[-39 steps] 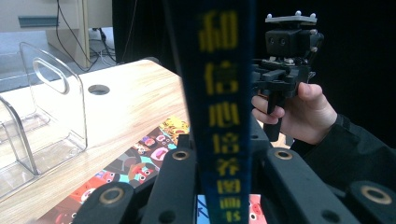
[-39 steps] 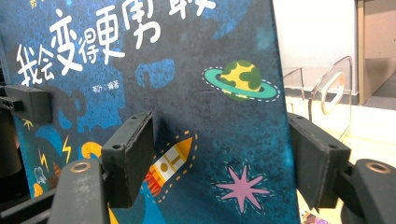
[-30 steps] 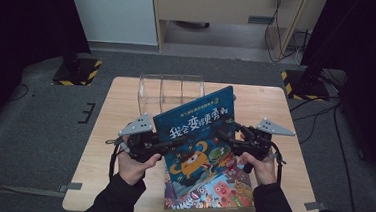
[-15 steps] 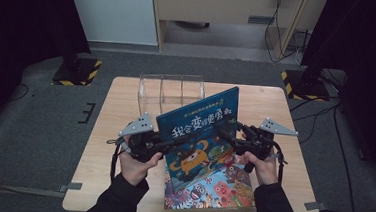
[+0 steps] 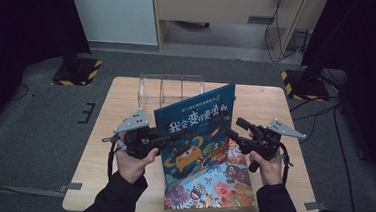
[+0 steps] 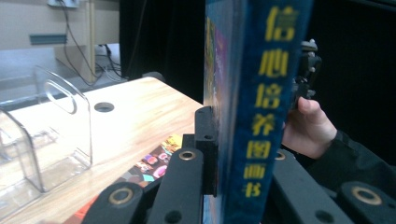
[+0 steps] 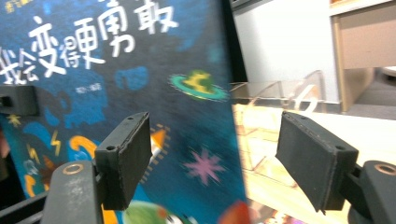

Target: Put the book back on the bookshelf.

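Seen from above, the left gripper (image 5: 166,140) clamps the spine edge of a blue picture book (image 5: 195,117) raised over the worktop (image 5: 121,99). Its own view shows fingers (image 6: 205,140) pressed on that book (image 6: 261,93). The right gripper (image 7: 215,163) view shows fingers (image 7: 126,154) parted, having just widened, with the cover's edge (image 7: 140,70) between them untouched.

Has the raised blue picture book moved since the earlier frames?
Yes. The blue picture book, clamped by the left gripper, now stands more upright: its top edge has swung slightly back toward the clear plastic organiser at the far table edge.
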Tool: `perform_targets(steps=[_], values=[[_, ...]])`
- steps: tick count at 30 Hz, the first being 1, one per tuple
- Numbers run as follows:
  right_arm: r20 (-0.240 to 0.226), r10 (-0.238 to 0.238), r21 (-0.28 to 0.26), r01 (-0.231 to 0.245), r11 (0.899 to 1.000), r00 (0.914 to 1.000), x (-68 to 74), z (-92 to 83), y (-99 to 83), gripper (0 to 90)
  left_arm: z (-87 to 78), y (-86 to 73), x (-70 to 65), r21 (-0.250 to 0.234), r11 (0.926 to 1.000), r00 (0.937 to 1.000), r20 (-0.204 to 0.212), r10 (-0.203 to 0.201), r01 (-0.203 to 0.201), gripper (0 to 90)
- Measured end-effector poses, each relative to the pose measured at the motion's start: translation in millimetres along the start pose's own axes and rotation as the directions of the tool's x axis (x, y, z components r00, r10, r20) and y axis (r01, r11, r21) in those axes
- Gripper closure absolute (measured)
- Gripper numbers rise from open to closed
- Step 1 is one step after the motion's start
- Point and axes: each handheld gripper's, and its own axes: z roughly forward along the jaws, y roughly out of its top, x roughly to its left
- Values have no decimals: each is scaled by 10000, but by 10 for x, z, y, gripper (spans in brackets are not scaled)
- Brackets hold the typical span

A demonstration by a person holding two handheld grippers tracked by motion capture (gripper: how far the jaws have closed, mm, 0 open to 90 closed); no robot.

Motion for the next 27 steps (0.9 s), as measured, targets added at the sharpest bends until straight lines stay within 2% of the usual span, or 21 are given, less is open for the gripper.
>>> perform_targets(steps=[7, 15, 22, 27], values=[[839, -200, 329, 173, 9993, 9963, -120, -110, -64, 261, -47, 54, 33, -74, 10000, 9992, -387, 21, -24, 828], [1510, -349, 808, 228, 9965, 9879, -225, -181, -148, 263, -147, 138, 106, -208, 9998, 9967, -808, -42, 25, 828], [1812, -663, 1274, 434, 9909, 9812, -261, -180, -201, 266, -236, 240, 184, -184, 9997, 9925, -1209, -153, 132, 828], [1856, -708, 1368, 456, 9895, 9801, -267, -173, -216, 271, -298, 282, 253, -134, 9998, 9878, -1552, -156, 137, 829]])
